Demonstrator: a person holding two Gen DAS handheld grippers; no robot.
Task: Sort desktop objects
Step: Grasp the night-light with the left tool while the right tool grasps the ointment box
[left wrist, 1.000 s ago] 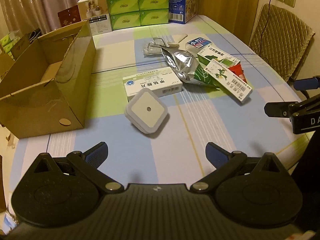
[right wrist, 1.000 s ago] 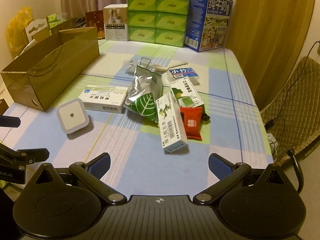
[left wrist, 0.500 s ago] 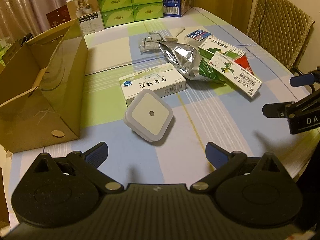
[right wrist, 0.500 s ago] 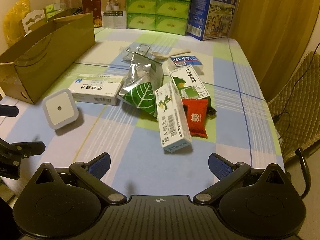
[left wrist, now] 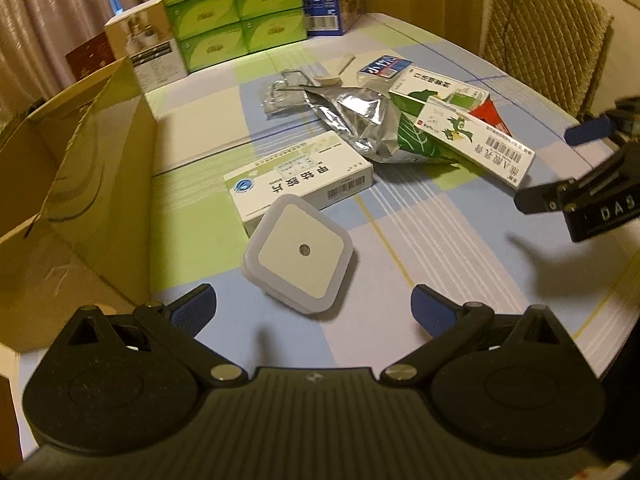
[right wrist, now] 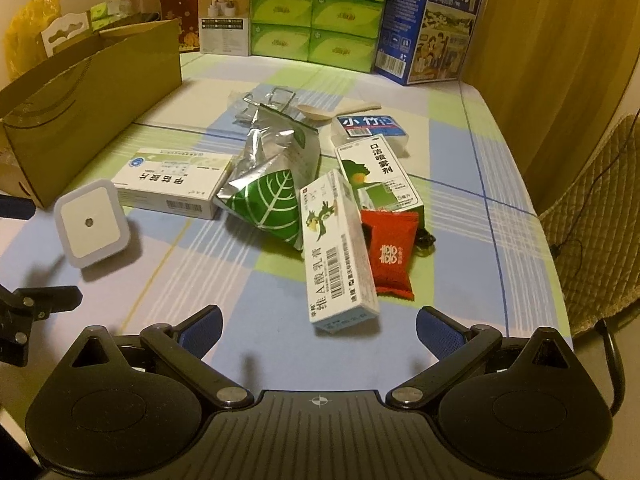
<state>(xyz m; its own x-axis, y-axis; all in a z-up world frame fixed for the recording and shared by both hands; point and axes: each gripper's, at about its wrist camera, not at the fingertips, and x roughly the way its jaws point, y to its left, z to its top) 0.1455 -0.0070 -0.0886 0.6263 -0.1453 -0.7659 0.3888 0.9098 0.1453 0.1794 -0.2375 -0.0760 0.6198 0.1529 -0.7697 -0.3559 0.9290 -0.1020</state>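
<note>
The cardboard box point(left wrist: 80, 184) runs off the left edge of the left wrist view, its inside mostly out of sight. In the right wrist view the red sachet point(right wrist: 390, 254) covers most of a small dark thing at its right side, too little showing to name. The silver foil bag point(right wrist: 276, 168) hides part of the metal clips point(right wrist: 268, 100) behind it. The milk carton point(right wrist: 432, 20) is cut by the top edge.
</note>
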